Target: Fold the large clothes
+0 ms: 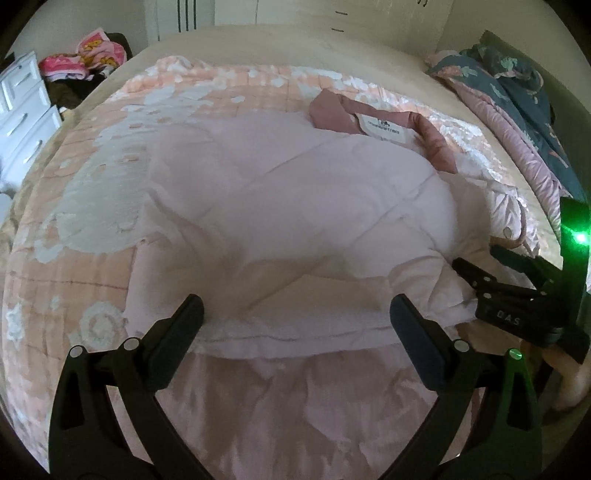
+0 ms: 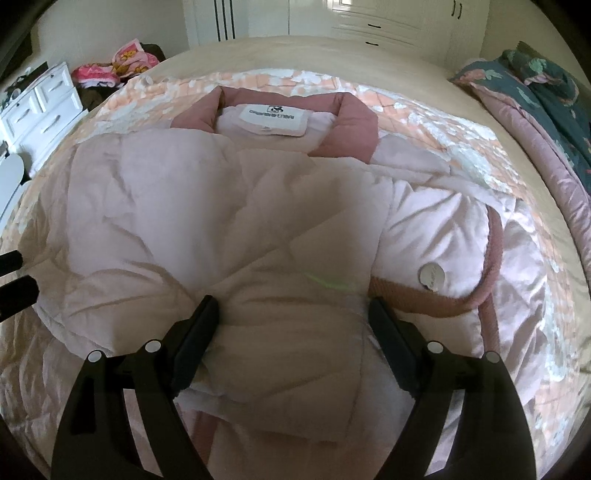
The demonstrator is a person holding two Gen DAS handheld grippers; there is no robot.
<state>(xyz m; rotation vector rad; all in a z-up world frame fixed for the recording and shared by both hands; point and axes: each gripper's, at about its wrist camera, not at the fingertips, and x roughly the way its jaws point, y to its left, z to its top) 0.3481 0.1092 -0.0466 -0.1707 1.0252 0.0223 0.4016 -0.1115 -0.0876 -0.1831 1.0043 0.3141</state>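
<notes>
A pale pink padded jacket (image 1: pixel 288 206) with a dusty-rose collar (image 1: pixel 432 140) and white label lies partly folded on the bed; it also shows in the right wrist view (image 2: pixel 229 229), collar (image 2: pixel 354 125) at the far end. My left gripper (image 1: pixel 295 314) is open, its fingers either side of the jacket's near folded edge. My right gripper (image 2: pixel 293 317) is open over the jacket's near part, beside a rose-trimmed cuff with a silver snap (image 2: pixel 430 275). The right gripper also shows at the right edge of the left wrist view (image 1: pixel 480 273).
A peach and white quilt (image 1: pixel 92 192) covers the bed under the jacket. A dark floral duvet (image 1: pixel 517 96) lies bunched at the right. White drawers (image 1: pixel 22 110) and a pile of pink clothes (image 1: pixel 85 55) stand at the far left. White wardrobes (image 2: pixel 369 18) lie beyond the bed.
</notes>
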